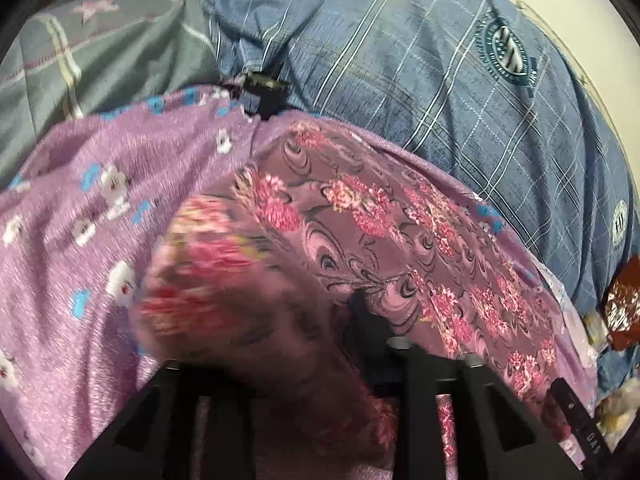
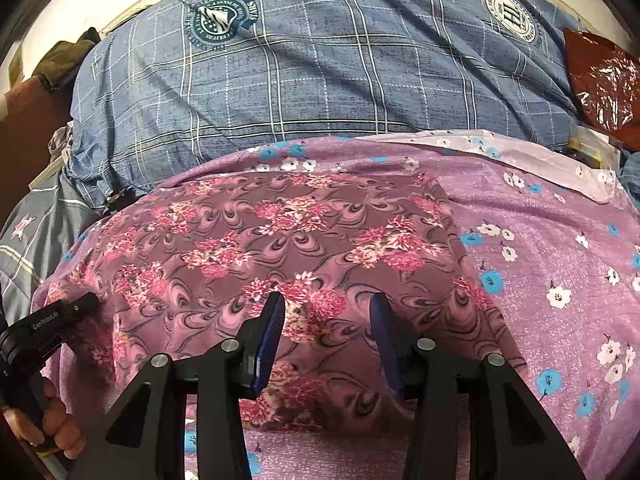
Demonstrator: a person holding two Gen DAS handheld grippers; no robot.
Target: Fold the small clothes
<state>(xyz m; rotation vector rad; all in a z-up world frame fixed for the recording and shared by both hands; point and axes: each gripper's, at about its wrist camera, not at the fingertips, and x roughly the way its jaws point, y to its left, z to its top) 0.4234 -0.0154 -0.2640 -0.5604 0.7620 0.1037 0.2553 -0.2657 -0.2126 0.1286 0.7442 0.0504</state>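
Pink flowery cloth (image 2: pixel 280 236) folded flat on purple sheet (image 2: pixel 552 240), right gripper (image 2: pixel 328 320) released above it, left gripper (image 1: pixel 280 340) hidden by blurred cloth, grip unclear

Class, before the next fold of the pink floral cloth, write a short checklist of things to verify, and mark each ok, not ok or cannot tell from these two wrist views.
1. Right gripper open, nothing between its pads: ok.
2. Pink floral cloth lies flat on the lilac flowered sheet in the right wrist view: ok.
3. Left gripper at the cloth's left edge: ok.
4. Left gripper gripping the cloth: cannot tell, blurred fabric covers its fingers.
5. Far edge of the cloth straight: ok.
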